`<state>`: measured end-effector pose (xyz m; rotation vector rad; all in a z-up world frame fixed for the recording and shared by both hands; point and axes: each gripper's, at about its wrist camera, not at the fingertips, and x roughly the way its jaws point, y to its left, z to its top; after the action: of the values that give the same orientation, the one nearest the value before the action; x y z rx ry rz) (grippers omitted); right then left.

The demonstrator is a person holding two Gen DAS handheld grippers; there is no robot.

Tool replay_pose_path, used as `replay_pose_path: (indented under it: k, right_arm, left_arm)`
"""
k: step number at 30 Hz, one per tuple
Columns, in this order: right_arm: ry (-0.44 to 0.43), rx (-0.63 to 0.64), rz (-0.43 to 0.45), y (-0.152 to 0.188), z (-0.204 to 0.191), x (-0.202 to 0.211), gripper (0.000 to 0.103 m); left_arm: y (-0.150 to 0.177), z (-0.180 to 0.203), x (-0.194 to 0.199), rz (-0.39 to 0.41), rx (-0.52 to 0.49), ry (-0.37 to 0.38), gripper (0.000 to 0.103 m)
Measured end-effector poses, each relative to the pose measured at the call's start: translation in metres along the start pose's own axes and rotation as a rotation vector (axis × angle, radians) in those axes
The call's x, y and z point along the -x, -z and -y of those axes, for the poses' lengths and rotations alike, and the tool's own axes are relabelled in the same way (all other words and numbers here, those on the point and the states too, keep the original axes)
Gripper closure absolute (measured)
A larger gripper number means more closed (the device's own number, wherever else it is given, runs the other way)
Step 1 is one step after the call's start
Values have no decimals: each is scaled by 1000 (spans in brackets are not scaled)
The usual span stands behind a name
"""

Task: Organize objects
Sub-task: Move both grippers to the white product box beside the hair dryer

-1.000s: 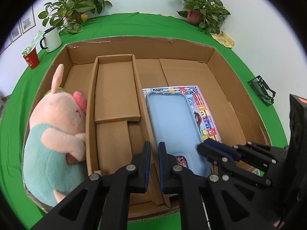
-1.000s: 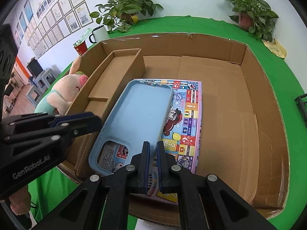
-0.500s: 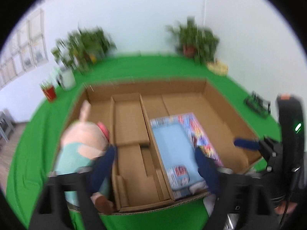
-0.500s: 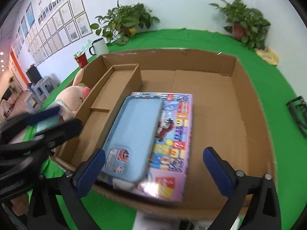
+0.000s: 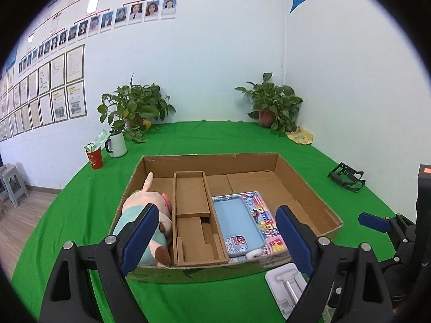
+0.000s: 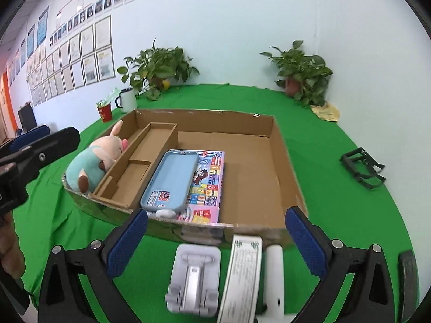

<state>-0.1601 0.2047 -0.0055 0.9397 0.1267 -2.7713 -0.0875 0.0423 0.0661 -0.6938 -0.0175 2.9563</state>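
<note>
So both my tongs stand wide and hold nothing: the left tongs and the right tongs hang over the near edge of the worktop, pointing down at the box.

Inside the box the sorting shows its reasons. The plush pig fills the narrow strip along the box's left wall, wedged between that wall and the divider tray, so it cannot roll. The tray beside it is bare, its small cells left free, I judge, for slim items. The game box lies flat on the floor of the wide right section, its near end at the box's near wall, and the blue case lies on top of it, leaning close to the tray wall. Flat thing under, lighter thing over: that stack sits steady and leaves the right part of the floor open.

Outside, between my right tongs and the box's near wall, wait a white stand, a long printed carton and a white tube, side by side near the worktop's near edge. I take these for the next things to go in, which is why my tongs are spread over them. The black clip lies well apart toward the right edge. The mug and red cup stand beyond the box's far left corner.

A small white thing peeks from under the case's near end; I cannot tell what it is.
</note>
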Motion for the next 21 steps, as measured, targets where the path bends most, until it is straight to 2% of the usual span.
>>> replay_pose_path:
  k: [2,5,9,11,14,17,19,21]
  right_arm:
    - [-9,-17,7,9,7,16,0]
    - [-47,-61,-4,34,26,38,0]
    - [-78,-103,-63,80,51,58,0]
    - [-90,-105,-109,103,59,63,0]
    - [-116,-74,-163,128,58,69,0]
    - [-130,-33,-175,142,49,71,1]
    - [-126,-17,-174,147,44,72,3]
    - [-116,-16,-182,149,39,68,9]
  left_arm:
    - [2,3,7,-5,-3,18,15]
    - [13,5,10,-70,27,82,15]
    - [42,7,-4,-220,95,178,15]
    - [57,13,-10,-273,100,200,15]
    - [78,27,-16,-342,121,263,16]
    - [90,40,-21,-402,152,341,16]
    - [92,49,-24,-431,159,401,16]
    - [94,56,-26,-452,151,439,16]
